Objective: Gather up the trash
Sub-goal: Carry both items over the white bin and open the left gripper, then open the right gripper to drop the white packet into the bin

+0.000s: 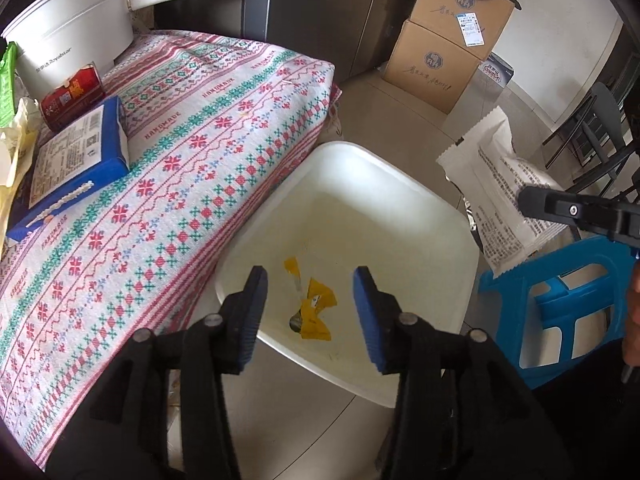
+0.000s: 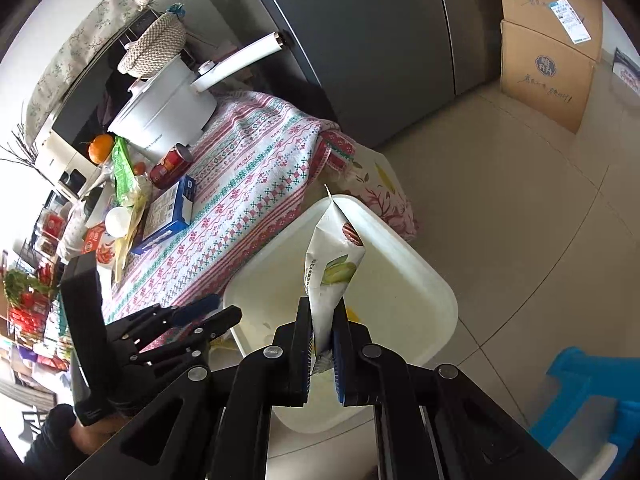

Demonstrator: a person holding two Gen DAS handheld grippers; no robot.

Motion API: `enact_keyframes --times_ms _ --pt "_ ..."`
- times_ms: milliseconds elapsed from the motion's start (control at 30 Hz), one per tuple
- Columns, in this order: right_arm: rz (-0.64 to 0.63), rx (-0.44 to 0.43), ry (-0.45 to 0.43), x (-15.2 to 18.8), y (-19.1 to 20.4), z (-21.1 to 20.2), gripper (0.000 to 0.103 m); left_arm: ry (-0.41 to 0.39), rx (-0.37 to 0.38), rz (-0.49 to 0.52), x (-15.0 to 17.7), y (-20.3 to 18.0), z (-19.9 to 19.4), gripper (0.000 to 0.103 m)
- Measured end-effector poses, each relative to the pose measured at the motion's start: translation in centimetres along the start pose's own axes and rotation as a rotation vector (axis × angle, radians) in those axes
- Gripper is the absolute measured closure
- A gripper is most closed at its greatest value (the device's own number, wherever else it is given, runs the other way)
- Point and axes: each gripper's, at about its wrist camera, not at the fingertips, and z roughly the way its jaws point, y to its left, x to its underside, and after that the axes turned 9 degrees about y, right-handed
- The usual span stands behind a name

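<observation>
While the left tongs (image 1: 310, 316) stand apart with nothing between their blue pads, hanging over the white rectangular plastic bin (image 1: 448, 216) on the tiled floor, the right tongs (image 2: 322, 344) are clamped on the lower end of a white crinkled snack wrapper (image 2: 334, 264) that sticks up above the same bin. In the left wrist view that wrapper shows at the right, off to the side of the bin's far rim, so whether it is fully over the opening I cannot tell.

A crumpled yellow wrapper (image 1: 314, 306) already lies on the bin's bottom, directly below the left tongs; by my reading that piece has been dropped and the white wrapper is the drop in hand.

The next move calls for bringing the right tongs well over the bin's mouth before parting them, since a light wrapper may drift sideways and land on the floor or on the blue plastic stool (image 1: 560, 304) beside it.

Further out, the patterned cloth-covered surface (image 1: 192, 152) carries more candidates: a blue cardboard box (image 1: 76, 160) and a red drink can (image 1: 72, 96) lying near a white electric pot (image 1: 72, 28).
</observation>
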Motion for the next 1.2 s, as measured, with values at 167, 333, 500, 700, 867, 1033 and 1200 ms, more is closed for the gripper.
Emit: enact_keyframes --times_ms 167,333,500,700,867,1033,1200 --pt "-0.006 0.011 0.007 -0.1 0.5 0.5 0.093 -0.053 -0.068 -0.032 0.8 1.8 -3.1 0.032" --pt "-0.028 0.022 0.028 -0.2 1.5 1.3 0.092 -0.095 -0.110 -0.072 1.8 4.1 -6.0 0.019" --pt "-0.055 0.038 0.061 -0.2 3.0 2.7 0.091 -0.103 -0.122 -0.134 3.1 6.8 -7.8 0.013" --pt "-0.075 0.055 0.096 -0.3 4.5 4.2 0.089 -0.125 -0.139 -0.191 4.9 9.4 -9.9 0.010" --pt "-0.083 0.069 0.116 -0.4 5.7 5.2 0.087 -0.151 -0.148 -0.235 6.0 11.3 -11.6 0.008" --pt "-0.060 0.076 0.118 -0.7 6.5 5.6 0.059 -0.166 -0.156 -0.257 7.0 12.4 -12.7 0.007" --pt "-0.053 0.050 0.080 -1.0 7.8 4.8 0.034 -0.182 -0.165 -0.284 8.0 13.8 -14.0 0.007"
